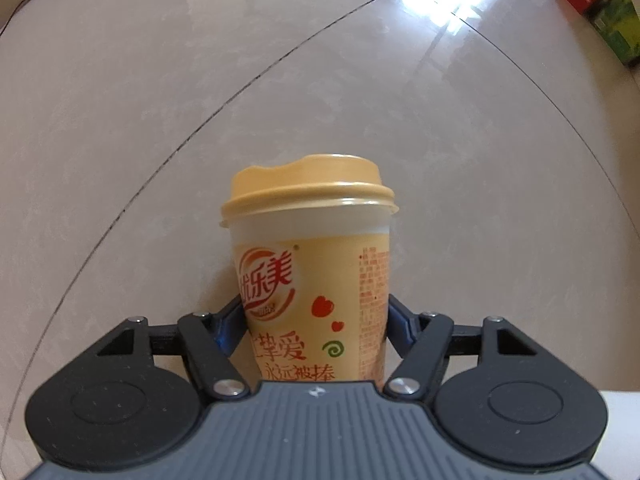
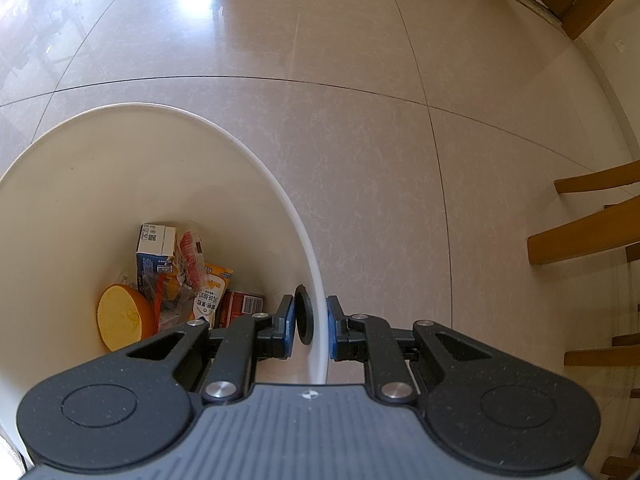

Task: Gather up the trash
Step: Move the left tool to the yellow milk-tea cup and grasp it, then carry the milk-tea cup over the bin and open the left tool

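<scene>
A pale-orange lidded cup (image 1: 310, 264) bears red lettering, hearts and a green swirl; the bin (image 2: 200, 128) looks creamy white, the floor (image 2: 360, 120) beige marbled with dark joints.

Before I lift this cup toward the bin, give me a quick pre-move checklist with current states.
1. Cup between the left hand-held gripper fingers: ok.
2. Pads pressing firmly on the cup: cannot tell.
3. Lid seated on the cup: ok.
4. Right hand-held gripper clamped on the bin wall: ok.
5. Room left in the bin above the trash: ok.
6. Bin visible from the cup's side: not ok.
</scene>
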A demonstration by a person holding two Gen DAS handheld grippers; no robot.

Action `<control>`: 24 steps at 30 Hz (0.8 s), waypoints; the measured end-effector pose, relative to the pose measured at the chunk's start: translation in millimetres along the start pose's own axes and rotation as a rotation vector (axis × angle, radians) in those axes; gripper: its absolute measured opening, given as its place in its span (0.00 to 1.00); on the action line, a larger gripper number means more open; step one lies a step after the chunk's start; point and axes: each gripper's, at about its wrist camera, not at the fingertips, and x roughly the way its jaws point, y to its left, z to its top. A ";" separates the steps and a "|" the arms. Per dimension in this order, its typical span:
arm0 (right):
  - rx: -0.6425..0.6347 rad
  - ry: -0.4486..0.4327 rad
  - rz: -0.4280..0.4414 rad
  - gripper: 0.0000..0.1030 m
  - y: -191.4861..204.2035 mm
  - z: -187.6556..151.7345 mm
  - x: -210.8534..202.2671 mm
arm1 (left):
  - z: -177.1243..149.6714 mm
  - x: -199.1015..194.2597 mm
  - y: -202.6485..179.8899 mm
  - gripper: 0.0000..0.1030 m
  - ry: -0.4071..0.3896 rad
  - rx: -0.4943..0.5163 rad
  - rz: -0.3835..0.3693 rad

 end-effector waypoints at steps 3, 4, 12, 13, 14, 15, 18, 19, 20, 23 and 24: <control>-0.003 -0.002 0.000 0.18 -0.2 0.0 -0.1 | -0.2 -2.5 -2.3 0.67 0.019 0.035 0.014; -0.002 -0.002 0.001 0.18 -0.6 -0.1 -0.2 | 0.5 -4.5 -3.9 0.67 0.023 0.050 0.016; -0.001 -0.005 -0.003 0.18 0.5 -1.0 -0.7 | 11.0 -37.9 -13.6 0.67 0.063 0.236 0.017; 0.000 -0.005 -0.004 0.18 0.8 -1.1 -0.7 | 11.6 -43.5 -14.2 0.67 0.068 0.261 0.019; -0.002 -0.005 -0.006 0.18 1.5 -1.2 -0.6 | 11.2 -51.8 -11.8 0.67 0.071 0.288 0.024; -0.002 -0.005 -0.007 0.18 1.6 -1.2 -0.7 | 11.0 -58.3 -12.3 0.67 0.076 0.312 0.026; 0.005 -0.001 -0.006 0.18 1.5 -0.5 0.2 | 11.4 -83.3 -15.8 0.67 0.075 0.401 0.038; 0.008 -0.001 -0.005 0.18 1.1 -0.3 0.4 | 11.0 -93.2 -18.7 0.67 0.071 0.442 0.047; 0.010 0.001 -0.004 0.18 0.8 0.0 0.5 | 11.1 -106.1 -21.9 0.67 0.063 0.489 0.053; 0.007 -0.001 -0.006 0.18 0.9 -0.2 0.3 | 9.6 -146.7 -33.2 0.67 0.045 0.612 0.052; 0.006 -0.002 -0.008 0.19 1.3 -0.3 0.3 | 9.3 -161.9 -37.5 0.67 0.037 0.645 0.044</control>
